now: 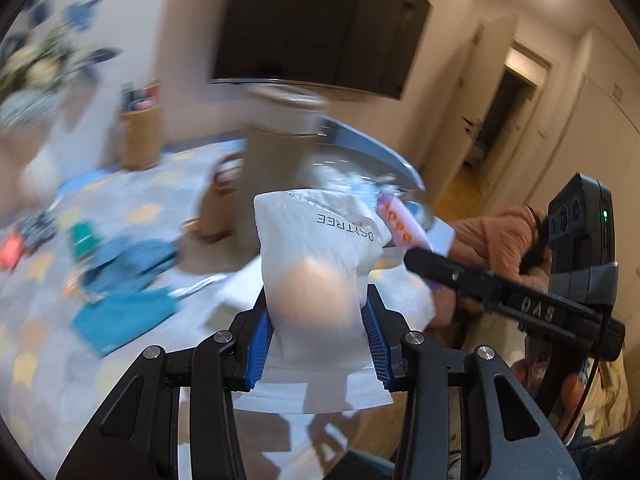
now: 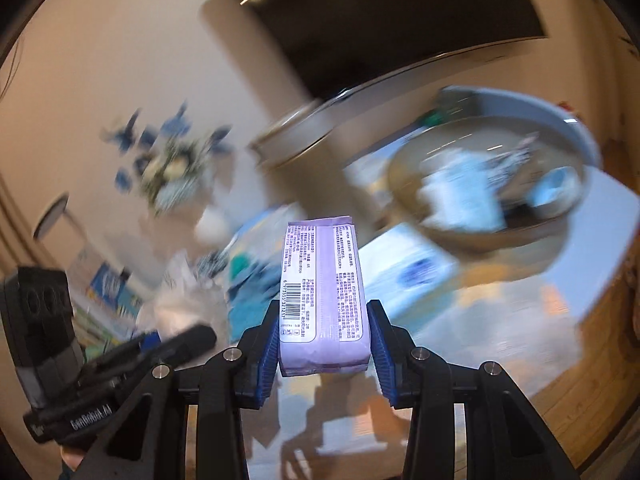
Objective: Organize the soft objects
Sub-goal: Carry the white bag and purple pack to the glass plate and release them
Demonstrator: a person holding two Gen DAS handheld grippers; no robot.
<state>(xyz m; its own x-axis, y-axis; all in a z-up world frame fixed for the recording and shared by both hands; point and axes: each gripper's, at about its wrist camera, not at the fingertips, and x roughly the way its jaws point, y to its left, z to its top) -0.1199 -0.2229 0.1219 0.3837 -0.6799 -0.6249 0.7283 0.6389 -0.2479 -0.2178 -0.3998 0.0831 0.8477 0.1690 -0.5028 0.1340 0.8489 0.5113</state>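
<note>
My left gripper point(image 1: 318, 320) is shut on a white soft pack point(image 1: 320, 264) printed with dark letters, held up above the floor. A purple pack of tissues point(image 2: 323, 296) with a barcode label sits between the blue pads of my right gripper point(image 2: 325, 336), which is shut on it. In the left wrist view the right gripper's black finger point(image 1: 448, 272) reaches in from the right, the purple pack point(image 1: 402, 226) sticking out of it close behind the white pack. The left gripper's black body point(image 2: 104, 364) shows at lower left of the right wrist view. A round basin point(image 2: 496, 184) holding soft items lies ahead at the right.
A patterned play mat point(image 1: 120, 216) carries teal and blue cloths point(image 1: 124, 312), a woven basket point(image 1: 140, 136) and a tan bin point(image 1: 276, 184). A dark TV point(image 1: 320, 24) hangs on the wall. A plant point(image 2: 172, 168) stands at the left. A doorway point(image 1: 508, 116) opens at the right.
</note>
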